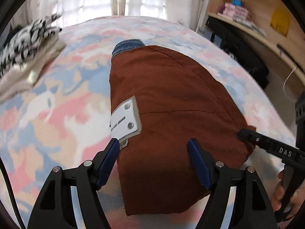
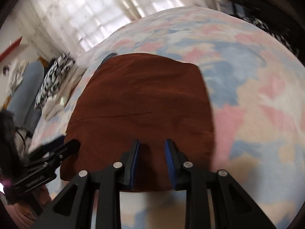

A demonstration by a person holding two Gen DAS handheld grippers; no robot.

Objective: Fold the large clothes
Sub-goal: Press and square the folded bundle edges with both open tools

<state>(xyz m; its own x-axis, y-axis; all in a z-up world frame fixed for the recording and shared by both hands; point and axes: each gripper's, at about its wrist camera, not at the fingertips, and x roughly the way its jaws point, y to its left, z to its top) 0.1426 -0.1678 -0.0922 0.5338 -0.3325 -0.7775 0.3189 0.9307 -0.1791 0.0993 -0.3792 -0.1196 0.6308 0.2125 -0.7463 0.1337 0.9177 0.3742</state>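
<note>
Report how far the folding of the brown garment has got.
Done: the brown garment lies folded into a compact block on the bedspread, white label up, over something denim. In hand: nothing; the left gripper and right gripper are both open above its near edge. Left: perhaps one more fold, or moving it to the folded pile.

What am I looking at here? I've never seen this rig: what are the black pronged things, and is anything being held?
No robot: a person carries a pair of hand-held tongs in each hand, each with a camera looking along its prongs. The left view shows the left tongs open above a folded rust-brown garment with a white label, lying on a pastel patterned bedspread. The right view shows the right tongs, also open over the garment. Neither holds anything. A stack of folded clothes lies further back.
</note>
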